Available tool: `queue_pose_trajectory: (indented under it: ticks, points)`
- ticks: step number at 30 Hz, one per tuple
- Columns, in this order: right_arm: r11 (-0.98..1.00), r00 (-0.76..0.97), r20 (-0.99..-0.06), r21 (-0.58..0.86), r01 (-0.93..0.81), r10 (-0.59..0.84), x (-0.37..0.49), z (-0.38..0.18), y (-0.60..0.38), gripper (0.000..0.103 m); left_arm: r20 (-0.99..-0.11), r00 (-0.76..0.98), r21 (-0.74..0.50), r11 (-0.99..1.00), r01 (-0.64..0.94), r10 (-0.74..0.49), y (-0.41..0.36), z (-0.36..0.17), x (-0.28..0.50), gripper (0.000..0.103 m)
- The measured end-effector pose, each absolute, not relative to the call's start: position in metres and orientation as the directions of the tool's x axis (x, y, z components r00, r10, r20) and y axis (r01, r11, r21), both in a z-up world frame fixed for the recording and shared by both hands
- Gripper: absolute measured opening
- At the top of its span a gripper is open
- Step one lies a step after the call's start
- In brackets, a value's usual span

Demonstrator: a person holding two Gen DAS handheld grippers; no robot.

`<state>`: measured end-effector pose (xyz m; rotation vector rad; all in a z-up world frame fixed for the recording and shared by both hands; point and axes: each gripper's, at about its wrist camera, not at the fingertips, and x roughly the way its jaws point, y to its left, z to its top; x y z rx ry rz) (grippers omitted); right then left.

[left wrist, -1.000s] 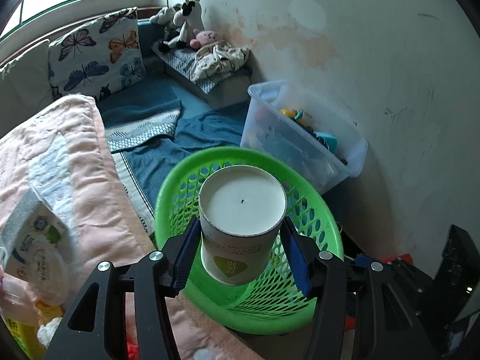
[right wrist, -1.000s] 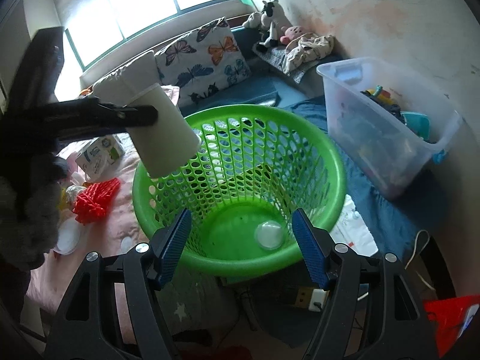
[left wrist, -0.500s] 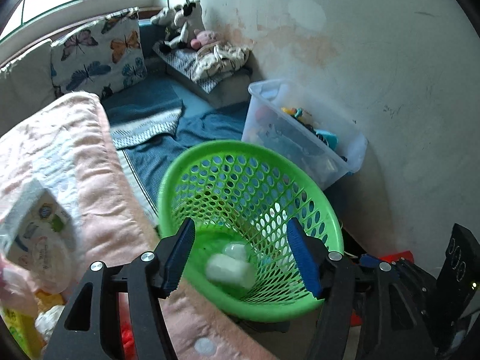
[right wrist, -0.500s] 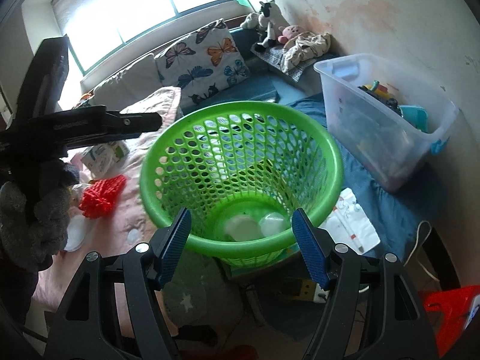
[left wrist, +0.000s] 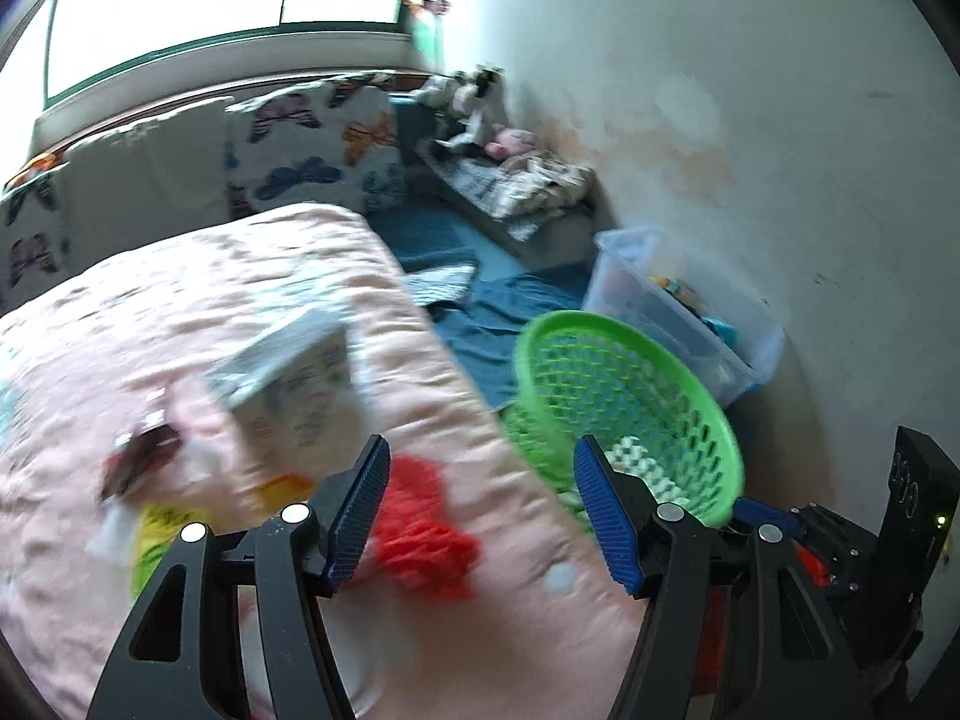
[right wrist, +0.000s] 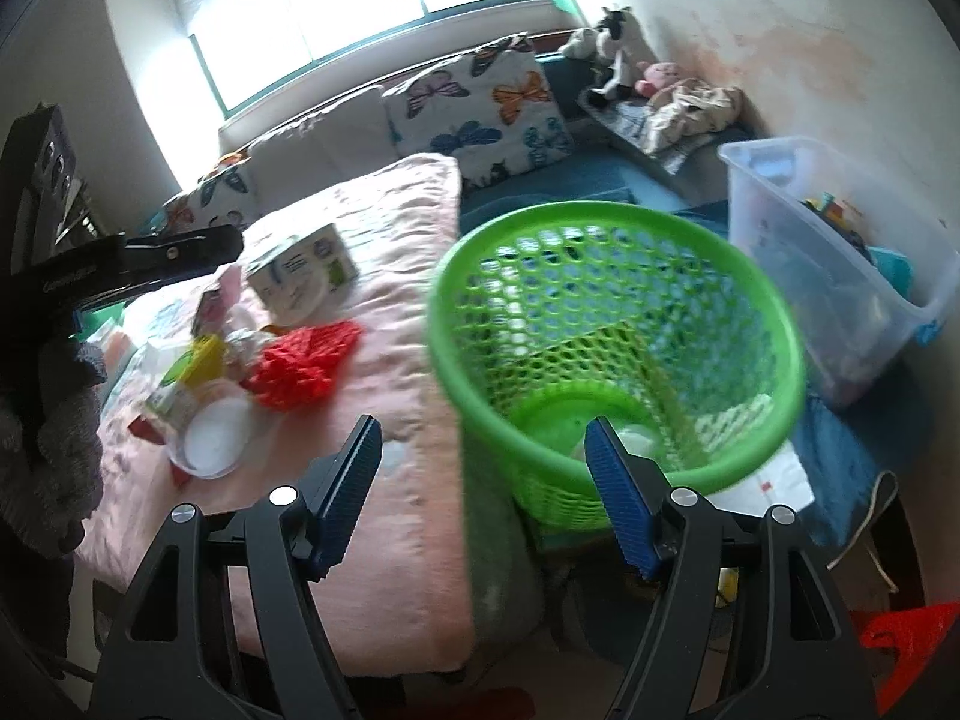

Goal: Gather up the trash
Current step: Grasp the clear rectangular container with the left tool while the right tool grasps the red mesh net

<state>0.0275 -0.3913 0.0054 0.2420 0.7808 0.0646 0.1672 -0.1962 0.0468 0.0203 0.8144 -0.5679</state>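
Note:
A green mesh basket (right wrist: 618,228) stands beside the bed, with white trash (right wrist: 636,438) in its bottom; it also shows in the left wrist view (left wrist: 690,372). My left gripper (left wrist: 480,516) is open and empty over the pink bedspread (left wrist: 180,300), above a red net bag (left wrist: 420,528). A white carton (left wrist: 300,384) and a yellow packet (left wrist: 156,534) lie to its left. My right gripper (right wrist: 483,486) is open and empty at the bed's edge, next to the basket. The right wrist view shows the red net bag (right wrist: 306,354), the carton (right wrist: 303,279) and a white lid (right wrist: 210,438).
A clear storage box (right wrist: 840,276) with toys stands right of the basket by the wall. Butterfly cushions (right wrist: 480,108) and soft toys (right wrist: 612,54) lie at the back under the window. A blue rug (left wrist: 480,324) covers the floor.
My left gripper let go of the paper cup, which fell into the basket. The gripper then swung left over the bed. My right gripper also shifted left.

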Motion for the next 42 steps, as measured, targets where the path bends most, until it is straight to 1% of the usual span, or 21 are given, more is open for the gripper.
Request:
queue_pose_trajectory:
  ticks: [7, 19, 26, 27, 36, 38, 42]
  points:
    - [0.972, 0.694, -0.693, 0.229, -0.042, 0.194, 0.047, 0.007, -0.351, 0.071, -0.681, 0.610, -0.202, 0.905, 0.374, -0.404, -0.124, 0.046, 0.161, 0.062]
    - [0.962, 0.648, -0.713, 0.227, -0.150, 0.269, 0.081, -0.002, -0.291, 0.071, -0.709, 0.617, -0.256, 0.940, 0.227, -0.342, -0.041, 0.018, 0.157, 0.062]
    - [0.959, 0.625, -0.728, 0.231, -0.164, 0.282, 0.104, -0.013, -0.274, 0.070, -0.730, 0.598, -0.234, 0.943, 0.237, -0.331, -0.032, 0.004, 0.156, 0.062]
    - [0.959, 0.622, -0.730, 0.233, -0.163, 0.283, 0.107, -0.014, -0.274, 0.067, -0.732, 0.594, -0.231, 0.942, 0.244, -0.334, -0.033, 0.002, 0.157, 0.062]
    - [0.962, 0.598, -0.755, 0.236, -0.136, 0.270, 0.126, -0.030, -0.273, 0.059, -0.734, 0.595, -0.237, 0.945, 0.226, -0.327, -0.021, -0.004, 0.163, 0.062]
    - [0.962, 0.596, -0.756, 0.240, -0.131, 0.270, 0.128, -0.032, -0.274, 0.059, -0.733, 0.601, -0.223, 0.948, 0.228, -0.317, -0.021, -0.005, 0.166, 0.062]
    - [0.962, 0.595, -0.757, 0.240, -0.133, 0.271, 0.130, -0.032, -0.274, 0.059, -0.742, 0.614, -0.152, 0.959, 0.240, -0.271, -0.027, -0.010, 0.173, 0.062]
